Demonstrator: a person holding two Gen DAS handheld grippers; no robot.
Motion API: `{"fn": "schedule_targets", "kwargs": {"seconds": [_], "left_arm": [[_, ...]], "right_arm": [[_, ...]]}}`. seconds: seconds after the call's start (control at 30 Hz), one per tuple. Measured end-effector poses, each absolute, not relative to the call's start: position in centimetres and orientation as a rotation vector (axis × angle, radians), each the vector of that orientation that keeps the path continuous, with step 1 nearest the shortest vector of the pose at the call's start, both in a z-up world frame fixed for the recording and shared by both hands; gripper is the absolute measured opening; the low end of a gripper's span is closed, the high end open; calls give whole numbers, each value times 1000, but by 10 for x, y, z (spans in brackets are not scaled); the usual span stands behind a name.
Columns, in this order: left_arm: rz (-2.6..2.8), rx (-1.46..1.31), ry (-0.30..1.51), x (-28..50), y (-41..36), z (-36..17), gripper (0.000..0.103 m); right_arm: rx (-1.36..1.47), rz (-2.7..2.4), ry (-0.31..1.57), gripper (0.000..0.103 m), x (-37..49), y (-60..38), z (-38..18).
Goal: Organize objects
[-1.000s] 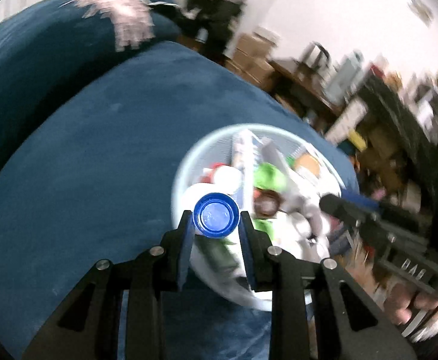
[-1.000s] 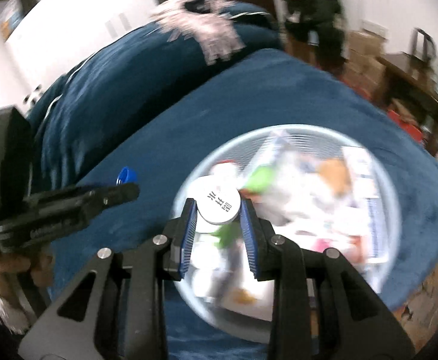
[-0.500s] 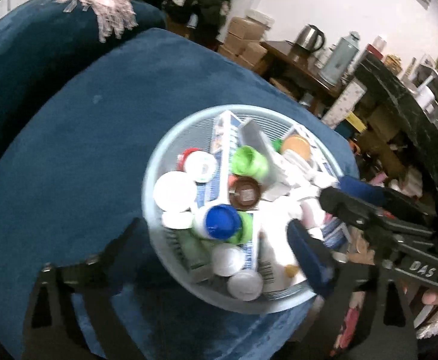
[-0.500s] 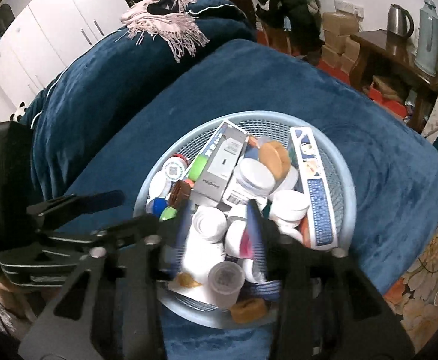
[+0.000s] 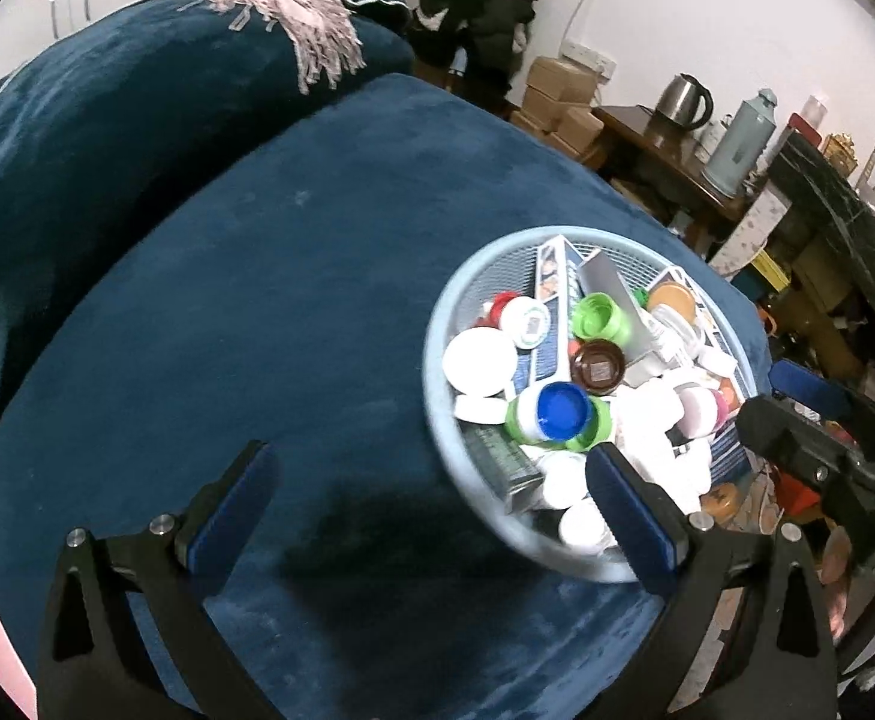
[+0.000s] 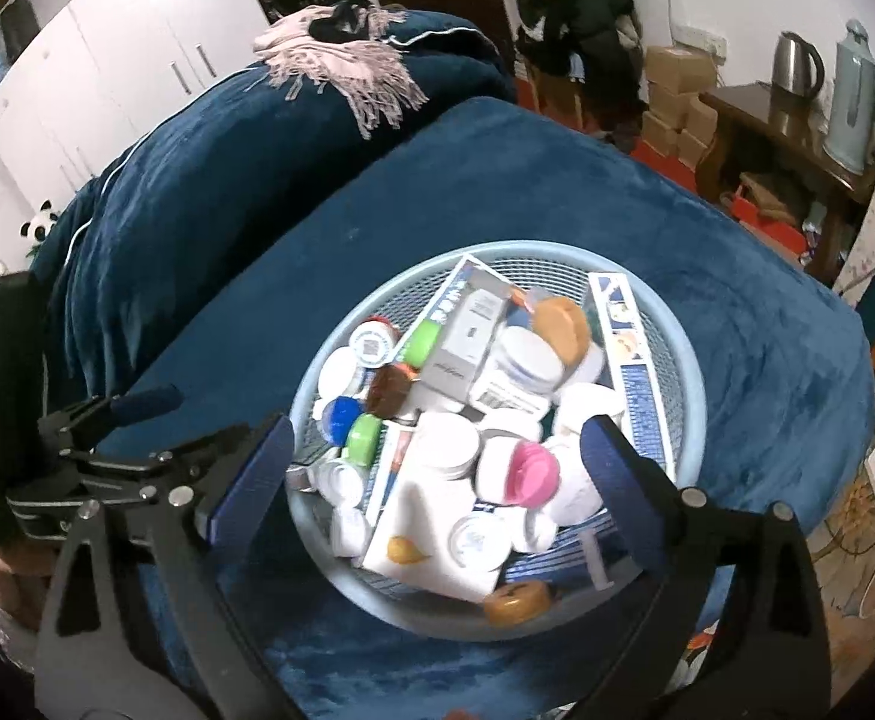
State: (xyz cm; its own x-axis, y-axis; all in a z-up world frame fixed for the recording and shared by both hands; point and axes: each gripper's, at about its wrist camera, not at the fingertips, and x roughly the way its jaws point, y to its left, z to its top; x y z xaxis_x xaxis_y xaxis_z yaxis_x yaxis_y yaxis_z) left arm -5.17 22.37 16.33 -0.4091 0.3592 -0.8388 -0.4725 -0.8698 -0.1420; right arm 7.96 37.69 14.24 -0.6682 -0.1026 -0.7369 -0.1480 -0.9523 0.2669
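The basket (image 6: 686, 360) sat on the blue bed (image 5: 257, 300), full of small pots, caps and boxes. A blue cap (image 5: 564, 411) lay at its 8 o'clock side. Both tools had just been opening and held nothing: left tool (image 5: 431, 498), right tool (image 6: 437, 456). This looked like a drop-off step. Next, find more loose things.

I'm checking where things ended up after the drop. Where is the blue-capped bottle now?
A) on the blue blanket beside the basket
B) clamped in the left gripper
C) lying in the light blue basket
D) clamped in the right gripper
C: the blue-capped bottle lies among the other containers inside the basket, and both the left gripper and the right gripper are wide open with nothing gripped.
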Motion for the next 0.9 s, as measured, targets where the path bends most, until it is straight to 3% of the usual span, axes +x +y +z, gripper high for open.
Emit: {"fn": "schedule_targets", "kwargs": {"seconds": [0.63,0.9], "left_arm": [[2760,-1311,145,-28,35,189,102],[2824,-1566,-14,7,-64,129,102]], "right_arm": [[-1363,3086,116,98,75,210,150],[-1596,3093,-38,103,50,143,106]]}}
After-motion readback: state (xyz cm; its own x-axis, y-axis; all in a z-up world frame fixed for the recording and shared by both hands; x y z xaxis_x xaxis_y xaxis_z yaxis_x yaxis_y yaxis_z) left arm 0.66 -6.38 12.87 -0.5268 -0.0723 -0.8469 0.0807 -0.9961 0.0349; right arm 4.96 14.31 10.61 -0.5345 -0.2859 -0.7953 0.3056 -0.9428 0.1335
